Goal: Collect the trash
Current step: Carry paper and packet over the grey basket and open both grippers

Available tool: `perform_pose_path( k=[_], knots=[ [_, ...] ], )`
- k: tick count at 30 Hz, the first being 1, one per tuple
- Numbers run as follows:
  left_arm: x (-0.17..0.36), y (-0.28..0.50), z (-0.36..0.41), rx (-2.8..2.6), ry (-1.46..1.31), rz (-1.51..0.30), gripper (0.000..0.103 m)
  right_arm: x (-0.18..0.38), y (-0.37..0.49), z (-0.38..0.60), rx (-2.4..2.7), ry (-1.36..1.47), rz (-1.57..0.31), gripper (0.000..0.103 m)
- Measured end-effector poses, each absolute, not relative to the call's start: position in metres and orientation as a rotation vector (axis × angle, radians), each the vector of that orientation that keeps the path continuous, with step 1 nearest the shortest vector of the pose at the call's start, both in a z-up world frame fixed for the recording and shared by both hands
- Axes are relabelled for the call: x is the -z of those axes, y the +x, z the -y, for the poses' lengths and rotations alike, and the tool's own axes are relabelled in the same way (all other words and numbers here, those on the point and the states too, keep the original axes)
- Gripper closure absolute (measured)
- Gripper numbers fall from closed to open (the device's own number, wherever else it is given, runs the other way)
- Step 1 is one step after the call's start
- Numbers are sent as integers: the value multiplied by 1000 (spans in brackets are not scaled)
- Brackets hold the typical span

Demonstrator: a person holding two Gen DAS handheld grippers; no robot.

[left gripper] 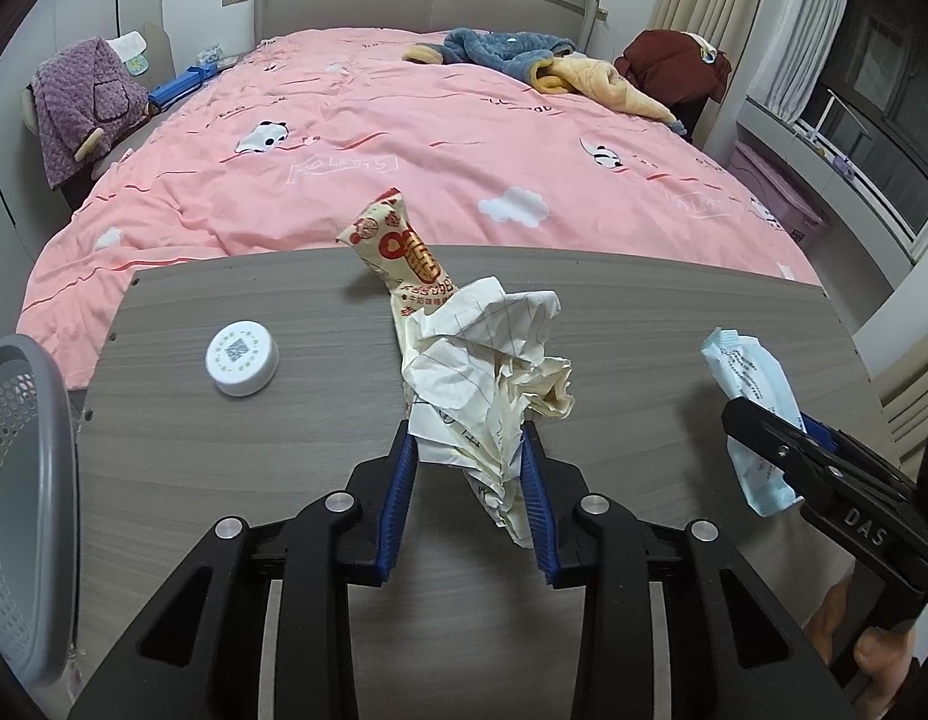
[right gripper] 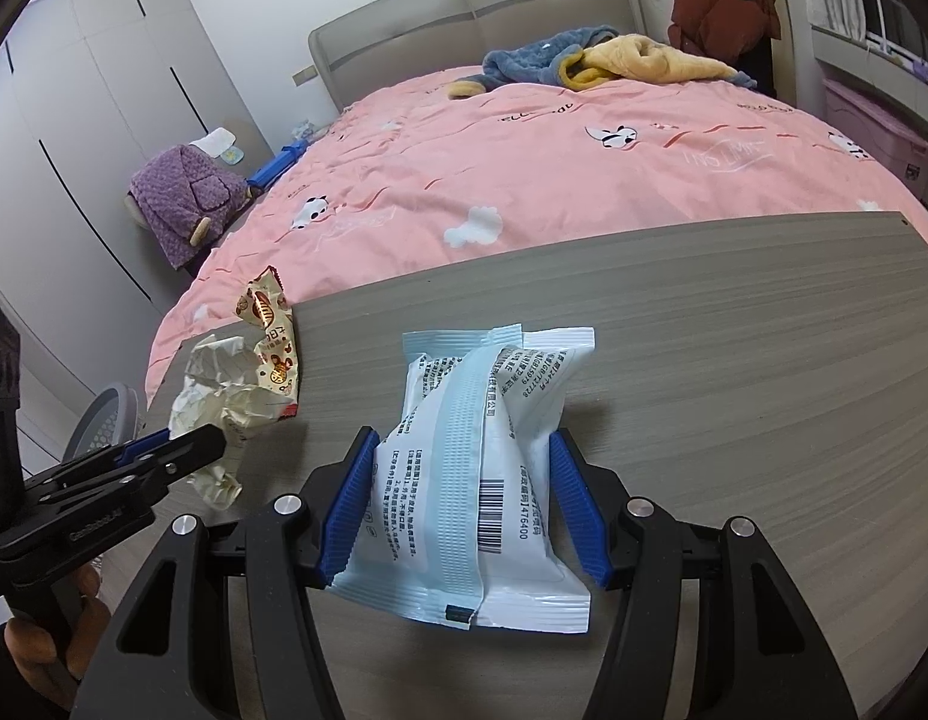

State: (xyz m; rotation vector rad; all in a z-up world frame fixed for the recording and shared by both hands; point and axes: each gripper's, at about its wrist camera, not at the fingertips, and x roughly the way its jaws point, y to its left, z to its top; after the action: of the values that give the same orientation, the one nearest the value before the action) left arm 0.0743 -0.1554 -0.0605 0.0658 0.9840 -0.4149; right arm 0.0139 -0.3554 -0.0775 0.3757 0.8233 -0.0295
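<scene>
Over a grey wood-grain table (left gripper: pixel 224 480) at the foot of a pink bed (left gripper: pixel 404 138), the left gripper (left gripper: pixel 469 450) clenches crumpled paper (left gripper: pixel 494 360) and a snack wrapper (left gripper: pixel 398 246), while the right gripper (right gripper: pixel 461 468) grasps a white-and-blue packet (right gripper: pixel 464 480). A white cap (left gripper: pixel 242 359) lies near a grey basket (left gripper: pixel 20 480).

You can read "DAS" in raised letters on the right gripper (left gripper: pixel 809 429) arm in the left wrist view, and what looks like "CaoRobot.AI" on the left gripper (right gripper: pixel 182 450) body in the right wrist view. The blue-white packet (right gripper: pixel 476 480) carries a barcode with "476400" beside it; its Chinese print is too small for you to read. White cap (left gripper: pixel 242 359) shows a QR code, bedspread (right gripper: pixel 728 157) reads "NO LIMITS", and the snack wrapper (left gripper: pixel 398 252) has large red Chinese characters.
</scene>
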Motion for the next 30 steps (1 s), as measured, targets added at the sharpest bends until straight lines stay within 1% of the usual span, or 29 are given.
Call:
perform_pose_path(
  k=[6,14,23,30],
  knots=[
    [45,59,130,382,58,-936,70,68,11,343,16,355,-817,46],
    [34,44,71,274,20,-894,70,53,11,311,-21,303,-807,46],
    [26,37,-7,129,-31,-838,70,41,24,233,-153,214,-814,46],
    [29,36,-73,6,-78,-833,70,35,46,154,-310,154,-821,46]
  ],
)
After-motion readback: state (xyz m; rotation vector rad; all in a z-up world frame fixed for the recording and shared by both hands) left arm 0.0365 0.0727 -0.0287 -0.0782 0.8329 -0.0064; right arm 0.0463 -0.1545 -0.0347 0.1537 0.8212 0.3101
